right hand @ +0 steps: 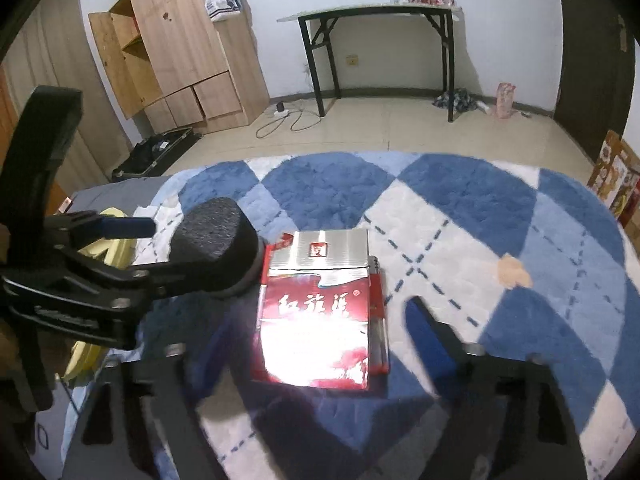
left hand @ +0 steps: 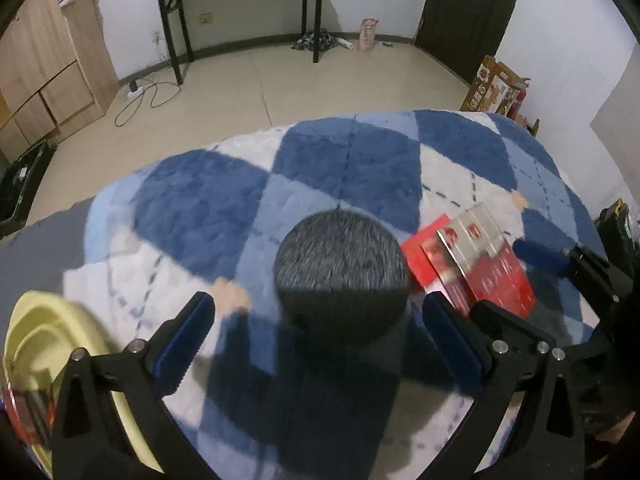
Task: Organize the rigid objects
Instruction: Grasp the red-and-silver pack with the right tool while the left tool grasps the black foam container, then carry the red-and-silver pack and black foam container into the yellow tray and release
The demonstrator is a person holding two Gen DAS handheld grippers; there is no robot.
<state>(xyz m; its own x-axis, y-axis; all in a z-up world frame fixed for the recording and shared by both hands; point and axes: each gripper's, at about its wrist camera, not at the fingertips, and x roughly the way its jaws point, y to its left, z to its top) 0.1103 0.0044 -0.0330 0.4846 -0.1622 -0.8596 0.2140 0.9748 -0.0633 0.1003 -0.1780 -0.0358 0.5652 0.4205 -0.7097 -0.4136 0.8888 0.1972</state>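
A dark grey fabric-covered cylinder (left hand: 340,276) stands on the blue and white checked blanket (left hand: 344,160). My left gripper (left hand: 318,312) is open, its jaws on either side of the cylinder without closing on it. The cylinder also shows in the right wrist view (right hand: 216,240), with the left gripper's fingers (right hand: 132,226) around it. A red and silver cigarette pack (right hand: 316,312) lies flat on the blanket, on top of a red lighter (right hand: 378,320). My right gripper (right hand: 304,328) is open, with the pack between its blurred fingers. The pack also shows in the left wrist view (left hand: 476,260).
A yellow plastic dish (left hand: 52,340) sits at the blanket's left edge; it also shows in the right wrist view (right hand: 108,240). Beyond the bed are a black folding table (right hand: 380,40), a wooden wardrobe (right hand: 172,52), a floor cable and a printed carton (left hand: 496,88).
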